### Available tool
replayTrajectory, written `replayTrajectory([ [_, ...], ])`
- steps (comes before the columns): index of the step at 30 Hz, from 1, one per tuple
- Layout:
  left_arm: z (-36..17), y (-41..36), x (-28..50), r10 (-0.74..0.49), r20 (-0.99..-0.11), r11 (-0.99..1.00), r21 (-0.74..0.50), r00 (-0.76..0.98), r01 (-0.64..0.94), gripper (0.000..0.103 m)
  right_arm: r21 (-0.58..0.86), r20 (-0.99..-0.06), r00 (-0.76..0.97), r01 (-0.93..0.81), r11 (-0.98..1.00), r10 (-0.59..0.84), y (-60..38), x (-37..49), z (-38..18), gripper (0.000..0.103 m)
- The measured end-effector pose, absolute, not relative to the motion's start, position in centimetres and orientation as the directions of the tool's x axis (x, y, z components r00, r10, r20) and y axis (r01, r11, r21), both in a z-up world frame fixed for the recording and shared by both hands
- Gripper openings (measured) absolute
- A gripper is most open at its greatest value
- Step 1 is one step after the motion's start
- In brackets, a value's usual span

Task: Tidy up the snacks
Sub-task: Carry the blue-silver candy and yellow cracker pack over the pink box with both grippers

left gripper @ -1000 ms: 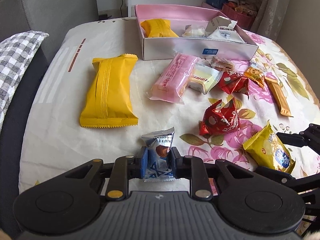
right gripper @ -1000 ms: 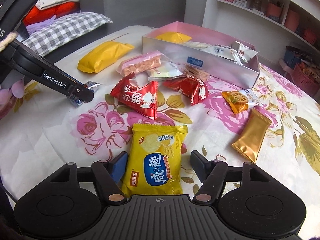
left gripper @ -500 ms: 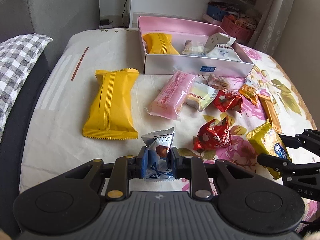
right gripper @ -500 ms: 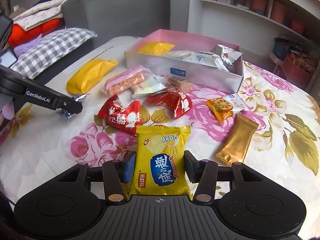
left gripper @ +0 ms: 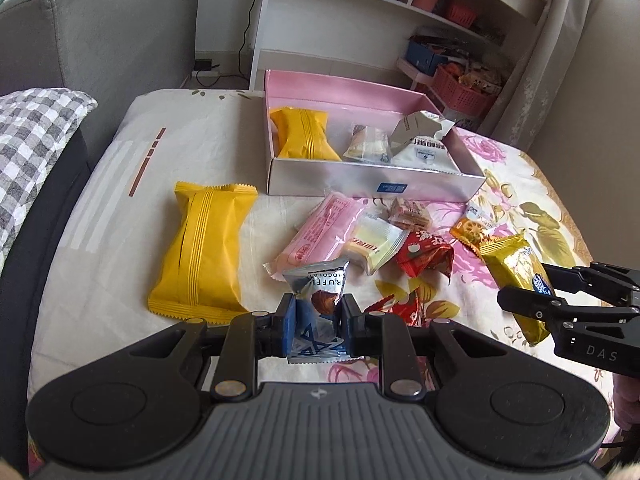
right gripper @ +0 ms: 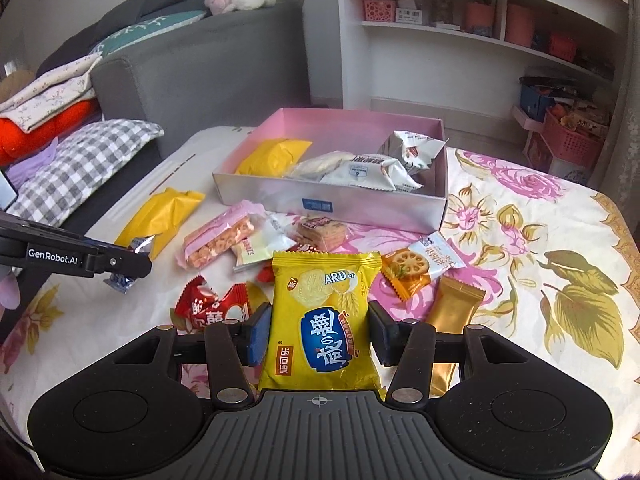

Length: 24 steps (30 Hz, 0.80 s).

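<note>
My left gripper (left gripper: 318, 322) pinches a small silver chocolate packet (left gripper: 318, 300) upright between its pads, lifted above the floral cloth (right gripper: 520, 240). My right gripper (right gripper: 318, 330) clamps a yellow cracker bag (right gripper: 322, 316) with a blue label, raised off the cloth too. The pink box (left gripper: 360, 184) lies beyond both.

Scattered foil snack packets (right gripper: 404, 270) crowd the cloth toward twelve o'clock before the open pink cardboard box (right gripper: 332, 200); bare floral tablecloth (right gripper: 540, 248) at two o'clock.

Snack pkts (left gripper: 320, 236) loose on table, before box (left gripper: 372, 184).
</note>
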<state>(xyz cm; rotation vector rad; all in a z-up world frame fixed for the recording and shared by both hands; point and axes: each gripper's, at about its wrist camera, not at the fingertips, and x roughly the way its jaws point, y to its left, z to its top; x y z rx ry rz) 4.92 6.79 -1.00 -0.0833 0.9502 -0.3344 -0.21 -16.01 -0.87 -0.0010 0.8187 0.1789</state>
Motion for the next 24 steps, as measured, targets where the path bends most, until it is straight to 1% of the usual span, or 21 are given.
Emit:
replayTrajectory([
  [10, 0.9, 4.7, 6.4, -0.355, -0.729, 0.935, -0.27, 0.585, 0.232, 0.021, 0.135, -0.686, 0.709, -0.095, 0.986, 0.162, -17.2, 2.8, 1.2, 0.049],
  [24, 1.3, 1.5, 10.2, -0.331, -0.691, 0.941, -0.293, 0.642, 0.17, 0.021, 0.192, -0.641, 0.754, -0.023, 0.981, 0.143, -18.0, 8.0, 1.7, 0.049],
])
